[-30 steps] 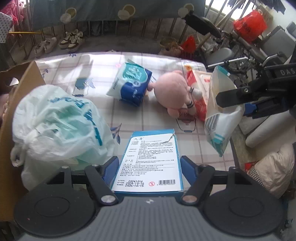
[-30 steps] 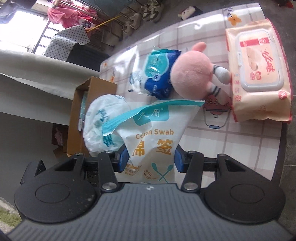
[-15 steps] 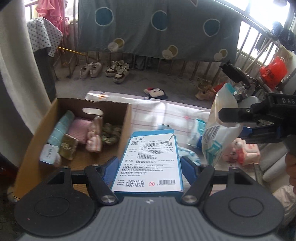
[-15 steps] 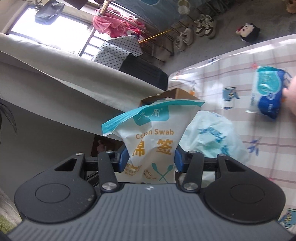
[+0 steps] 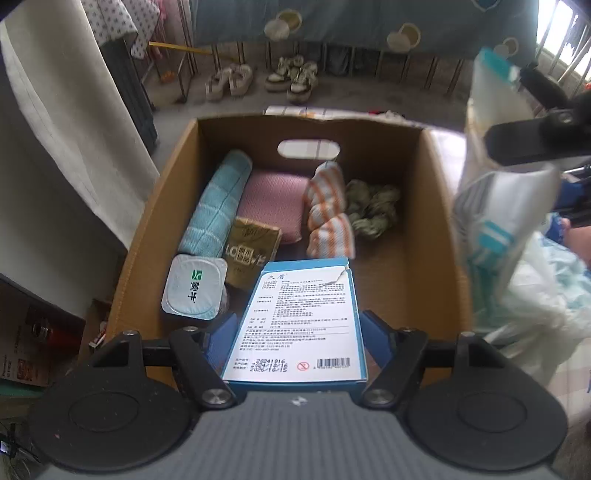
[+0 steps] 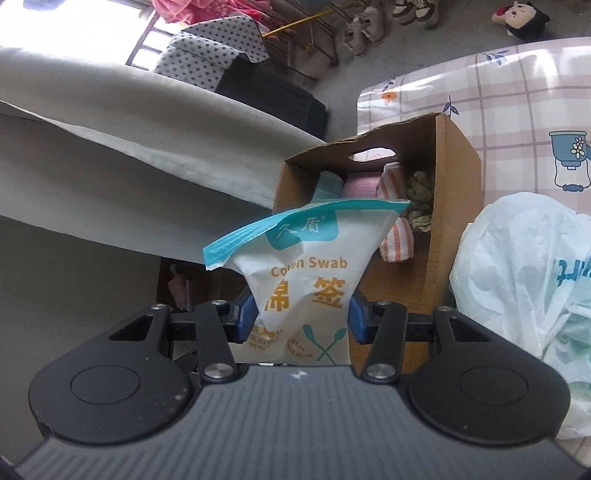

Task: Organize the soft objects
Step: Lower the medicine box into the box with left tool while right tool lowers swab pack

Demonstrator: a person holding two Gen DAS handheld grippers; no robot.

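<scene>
My left gripper (image 5: 295, 336) is shut on a blue and white box (image 5: 299, 317), held over the near end of an open cardboard box (image 5: 436, 236). Inside that carton lie a teal rolled towel (image 5: 214, 206), a pink cloth (image 5: 273, 199), an orange striped cloth (image 5: 328, 210), a green cloth (image 5: 373, 206), a brown pack (image 5: 251, 247) and a white tub (image 5: 194, 288). My right gripper (image 6: 301, 317) is shut on a white cotton swab bag (image 6: 306, 277), just short of the cardboard box (image 6: 454, 162). The same bag (image 5: 502, 206) hangs at the right of the left wrist view.
A crumpled white plastic bag (image 6: 524, 280) lies on the checked tablecloth (image 6: 517, 96) right of the carton. A pale curtain (image 5: 74, 122) hangs left of it. Shoes (image 5: 258, 77) and a plush toy (image 6: 521, 18) are on the floor beyond.
Both grippers have swung left from the table's middle to the cardboard box, each still holding its item. The pink plush and tissue packs have left both views.
</scene>
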